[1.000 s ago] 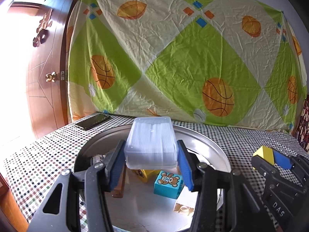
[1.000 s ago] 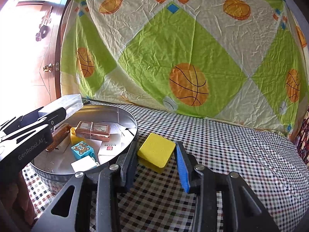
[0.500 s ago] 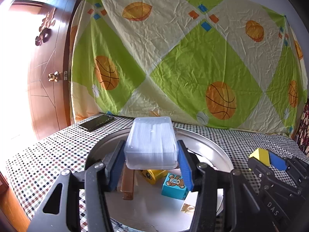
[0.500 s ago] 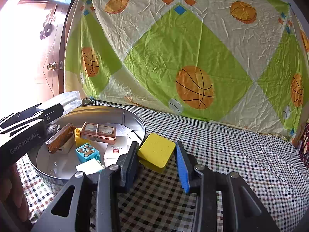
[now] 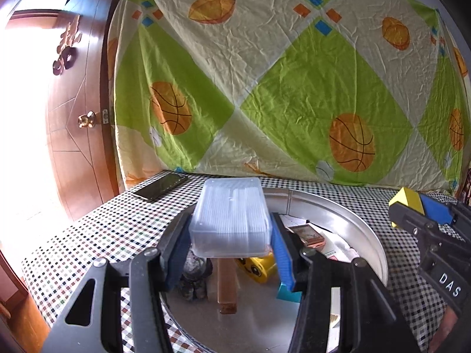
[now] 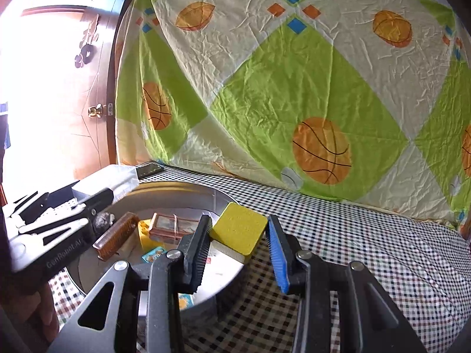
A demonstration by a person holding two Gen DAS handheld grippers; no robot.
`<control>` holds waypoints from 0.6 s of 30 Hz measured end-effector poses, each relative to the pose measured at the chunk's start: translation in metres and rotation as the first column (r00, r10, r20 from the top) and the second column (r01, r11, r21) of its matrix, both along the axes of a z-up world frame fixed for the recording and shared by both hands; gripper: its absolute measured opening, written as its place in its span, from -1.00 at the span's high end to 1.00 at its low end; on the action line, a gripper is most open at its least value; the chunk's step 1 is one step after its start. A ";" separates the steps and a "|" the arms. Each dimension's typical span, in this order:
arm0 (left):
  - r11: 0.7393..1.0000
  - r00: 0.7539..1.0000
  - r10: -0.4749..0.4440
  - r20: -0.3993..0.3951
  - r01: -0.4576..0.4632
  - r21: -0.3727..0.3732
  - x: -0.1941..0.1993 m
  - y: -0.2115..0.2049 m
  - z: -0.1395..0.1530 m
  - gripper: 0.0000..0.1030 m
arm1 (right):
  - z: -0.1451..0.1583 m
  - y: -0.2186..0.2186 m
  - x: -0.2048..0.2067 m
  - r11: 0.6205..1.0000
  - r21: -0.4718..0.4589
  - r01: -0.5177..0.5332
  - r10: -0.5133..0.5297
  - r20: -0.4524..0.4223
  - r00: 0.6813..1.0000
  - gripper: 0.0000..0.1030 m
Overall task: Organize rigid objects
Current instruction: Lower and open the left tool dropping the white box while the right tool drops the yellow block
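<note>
My left gripper (image 5: 229, 241) is shut on a clear plastic box (image 5: 231, 217), held above the near-left part of a round metal tray (image 5: 353, 223). In the tray lie a brown wooden bar (image 5: 226, 288), a dark lumpy piece (image 5: 194, 276), a yellow toy (image 5: 259, 264), a teal block (image 5: 290, 295) and a copper-framed card (image 5: 307, 235). My right gripper (image 6: 238, 235) is shut on a yellow sponge block (image 6: 238, 226), over the tray's right rim (image 6: 217, 197). The right gripper also shows at the left wrist view's right edge, with the yellow block (image 5: 407, 197) in it.
A black phone (image 5: 160, 186) lies on the checkered tablecloth (image 6: 368, 235) beyond the tray at the left. A basketball-print sheet (image 5: 279, 88) hangs behind the table. A wooden door (image 5: 76, 117) stands at the left. The table's left edge is near the tray.
Both grippers have moved a little leftward and up with their loads. The right gripper has come from beside the tray to over its right rim. Neither grip has changed.
</note>
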State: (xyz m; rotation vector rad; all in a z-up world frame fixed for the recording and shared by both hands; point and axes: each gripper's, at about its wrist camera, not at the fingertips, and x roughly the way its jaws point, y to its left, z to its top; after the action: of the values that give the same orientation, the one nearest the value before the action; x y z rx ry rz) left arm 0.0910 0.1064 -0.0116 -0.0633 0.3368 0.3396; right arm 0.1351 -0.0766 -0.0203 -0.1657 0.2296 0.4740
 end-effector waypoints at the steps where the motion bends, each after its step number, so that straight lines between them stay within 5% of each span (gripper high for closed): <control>1: 1.000 1.000 -0.002 -0.009 0.002 0.005 0.001 0.002 0.000 0.01 | 0.003 0.003 0.003 1.000 0.001 -0.010 0.010 -0.005 1.000 0.21; 18: 0.998 0.973 -0.060 -0.225 0.054 -0.031 0.040 0.026 -0.024 0.00 | -0.017 0.056 0.058 0.993 -0.098 -0.067 0.046 -0.203 0.978 0.21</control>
State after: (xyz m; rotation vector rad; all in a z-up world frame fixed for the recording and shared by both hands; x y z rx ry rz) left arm 0.1309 0.1326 -0.0352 -0.0395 0.5671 0.2857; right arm 0.1935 -0.0202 -0.0376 -0.2269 0.4484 0.5361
